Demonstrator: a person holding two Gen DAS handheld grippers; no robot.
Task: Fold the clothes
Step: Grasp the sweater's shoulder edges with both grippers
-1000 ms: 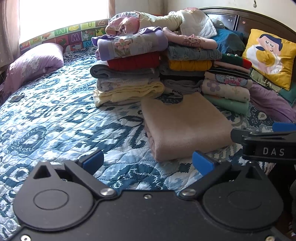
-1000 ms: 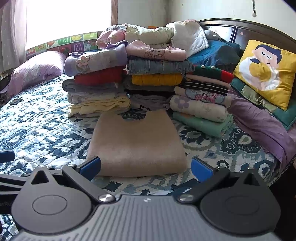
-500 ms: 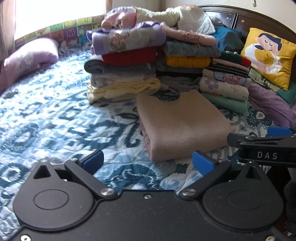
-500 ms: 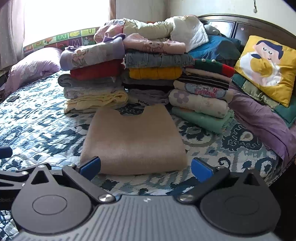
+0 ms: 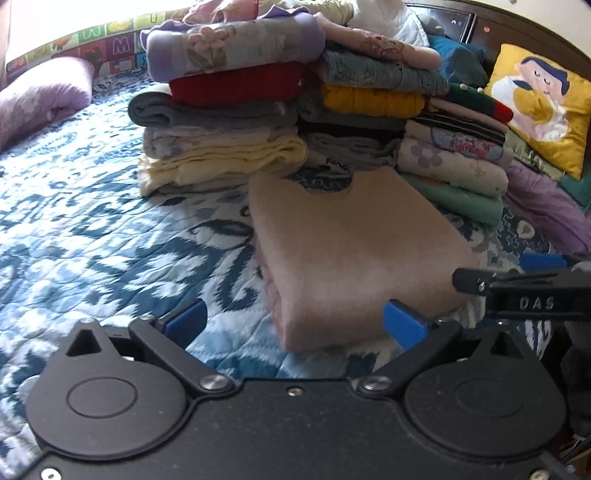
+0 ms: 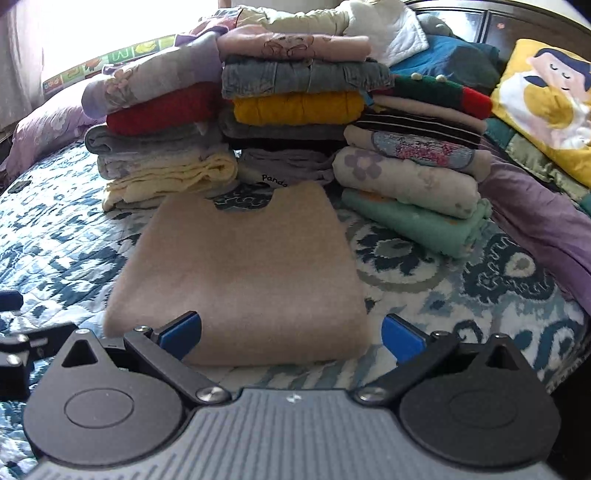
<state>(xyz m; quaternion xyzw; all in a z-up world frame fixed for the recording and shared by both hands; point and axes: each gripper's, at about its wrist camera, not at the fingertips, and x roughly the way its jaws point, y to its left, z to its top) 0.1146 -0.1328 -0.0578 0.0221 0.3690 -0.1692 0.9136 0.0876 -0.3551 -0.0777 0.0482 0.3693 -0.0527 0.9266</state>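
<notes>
A folded beige garment [image 5: 354, 254] lies flat on the blue patterned quilt [image 5: 92, 240]; it also shows in the right wrist view [image 6: 243, 266]. My left gripper [image 5: 293, 325] is open and empty, at the garment's near left corner. My right gripper [image 6: 291, 334] is open and empty, straddling the garment's near edge. The right gripper's fingers [image 5: 517, 288] show at the right of the left wrist view. Behind the garment stand three stacks of folded clothes [image 6: 291, 107].
A yellow cushion [image 6: 546, 99] and purple fabric [image 6: 543, 221] lie at the right by the dark headboard. A purple pillow [image 5: 40, 99] lies far left. The bed's near right edge drops off [image 6: 569, 369]. Loose clothes are piled on top behind the stacks [image 6: 332, 18].
Both grippers have moved forward toward the folded beige garment, which now looms larger. Both stay open and empty.
</notes>
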